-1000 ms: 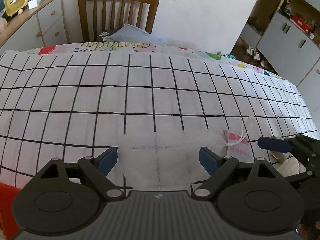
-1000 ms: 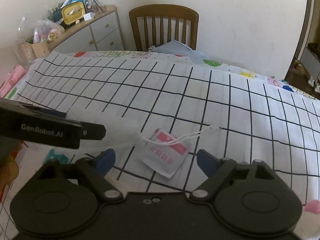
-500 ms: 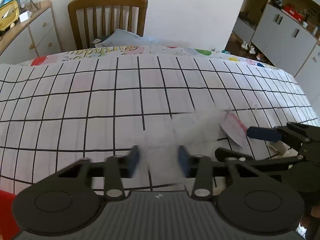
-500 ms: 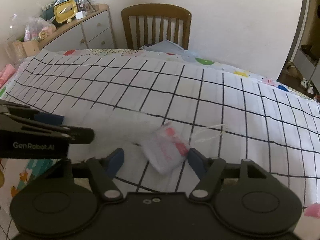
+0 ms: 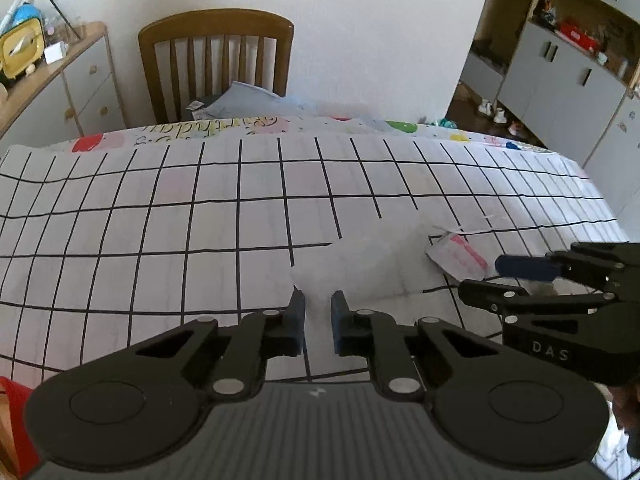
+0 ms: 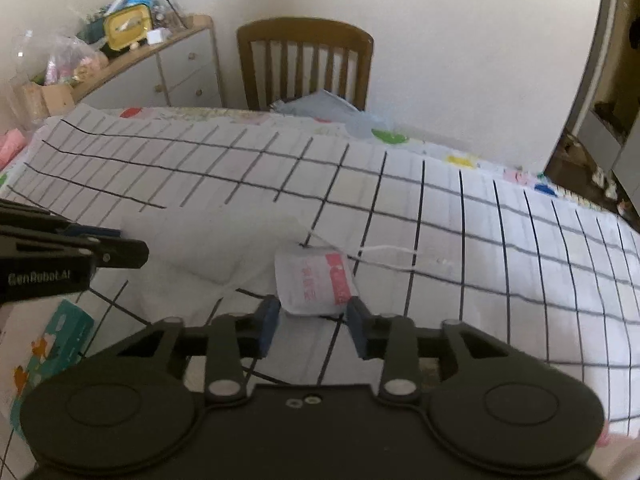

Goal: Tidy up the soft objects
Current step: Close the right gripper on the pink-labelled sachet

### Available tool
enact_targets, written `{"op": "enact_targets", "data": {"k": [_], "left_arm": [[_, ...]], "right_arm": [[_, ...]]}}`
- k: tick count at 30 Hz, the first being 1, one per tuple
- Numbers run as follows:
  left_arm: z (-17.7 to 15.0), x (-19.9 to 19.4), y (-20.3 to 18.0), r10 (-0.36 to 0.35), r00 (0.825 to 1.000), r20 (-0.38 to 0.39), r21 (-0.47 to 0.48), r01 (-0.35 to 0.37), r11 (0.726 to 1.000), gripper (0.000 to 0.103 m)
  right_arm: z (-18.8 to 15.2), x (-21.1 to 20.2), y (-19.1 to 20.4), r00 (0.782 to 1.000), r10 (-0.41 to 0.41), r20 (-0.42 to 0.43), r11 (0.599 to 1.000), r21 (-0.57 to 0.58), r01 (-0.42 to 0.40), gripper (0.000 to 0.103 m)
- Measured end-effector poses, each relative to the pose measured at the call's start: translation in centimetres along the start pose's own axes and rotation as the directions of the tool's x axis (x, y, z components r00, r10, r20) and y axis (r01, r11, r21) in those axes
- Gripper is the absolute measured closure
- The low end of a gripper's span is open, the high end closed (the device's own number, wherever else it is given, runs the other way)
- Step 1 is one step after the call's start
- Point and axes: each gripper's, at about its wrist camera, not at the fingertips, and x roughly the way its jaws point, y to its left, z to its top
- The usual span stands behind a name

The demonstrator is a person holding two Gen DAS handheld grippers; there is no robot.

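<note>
Left claw (image 5: 318, 312) has just been closing and now pinches the near edge of a sheer white drawstring pouch (image 5: 372, 258) lying on the grid-patterned desk (image 5: 200, 220). Right claw (image 6: 312, 316) has also been closing, its pads either side of the pouch's printed label (image 6: 314, 280); contact probably made, view too soft to confirm. Risks: thin fabric slips from the left pinch; the label pops out forward; trailing cord (image 6: 384, 254) snags.
</note>
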Motion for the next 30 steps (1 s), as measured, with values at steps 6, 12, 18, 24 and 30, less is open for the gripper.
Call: {"op": "enact_targets", "data": {"k": [6, 12, 18, 24, 30], "left_arm": [[-0.6, -1.2, 1.0, -0.010, 1.000, -0.012, 0.002, 0.010, 1.000, 0.090], [-0.8, -2.5, 2.4, -0.022, 1.000, 0.012, -0.061, 0.023, 0.998, 0.090], [-0.8, -2.7, 2.5, -0.027, 1.000, 0.016, -0.074, 0.028, 0.997, 0.090], [-0.8, -2.8, 2.5, -0.032, 0.999, 0.023, -0.084, 0.033, 0.996, 0.090], [-0.6, -3.7, 2.6, -0.043, 0.998, 0.048, -0.099, 0.048, 0.994, 0.092]], "right_arm": [[0.5, 0.1, 0.0, 1.000, 0.018, 0.002, 0.999, -0.039, -0.017, 0.039], [1.2, 1.3, -0.1, 1.000, 0.017, -0.003, 0.998, -0.059, -0.017, 0.029], [1.4, 2.6, -0.5, 0.999, -0.010, -0.035, 0.999, -0.053, 0.008, 0.046], [1.0, 2.3, -0.3, 1.000, 0.004, -0.027, 0.999, -0.053, -0.005, 0.053], [1.2, 1.1, -0.4, 1.000, 0.011, -0.007, 1.000, -0.022, -0.011, 0.083]]}}
